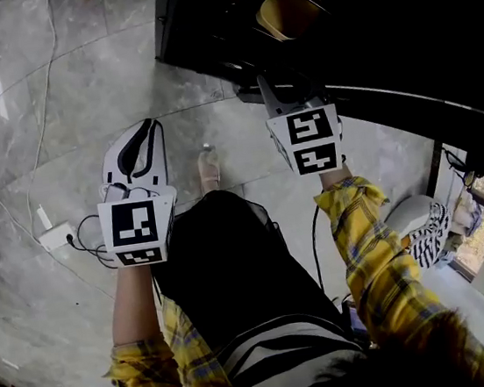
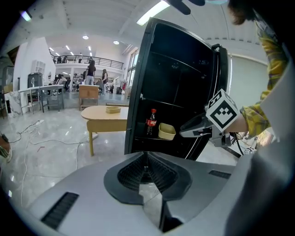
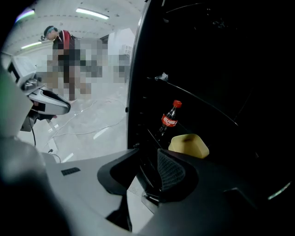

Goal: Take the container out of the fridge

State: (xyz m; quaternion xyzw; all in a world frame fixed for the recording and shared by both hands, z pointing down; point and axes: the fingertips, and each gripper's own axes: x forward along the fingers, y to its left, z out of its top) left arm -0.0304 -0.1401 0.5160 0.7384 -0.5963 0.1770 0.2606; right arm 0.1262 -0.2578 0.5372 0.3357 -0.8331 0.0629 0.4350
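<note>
A black fridge [image 1: 202, 25] stands open. On a low shelf inside sits a pale yellow container [image 1: 289, 9] [image 2: 167, 131] [image 3: 188, 145], with a cola bottle [image 2: 150, 122] [image 3: 169, 119] to its left. My right gripper [image 1: 267, 83] [image 3: 150, 161] is held at the fridge's opening, short of the container, jaws a little apart with nothing between them. It also shows in the left gripper view as the right gripper [image 2: 186, 131]. My left gripper [image 1: 149, 125] [image 2: 146, 156] hangs over the floor, back from the fridge, its pads closed together and empty.
White cables and a power strip [image 1: 56, 237] lie on the marble floor to the left. A wooden table [image 2: 103, 113] stands left of the fridge. The fridge door [image 1: 416, 108] swings out to my right. My foot [image 1: 209, 168] is between the grippers.
</note>
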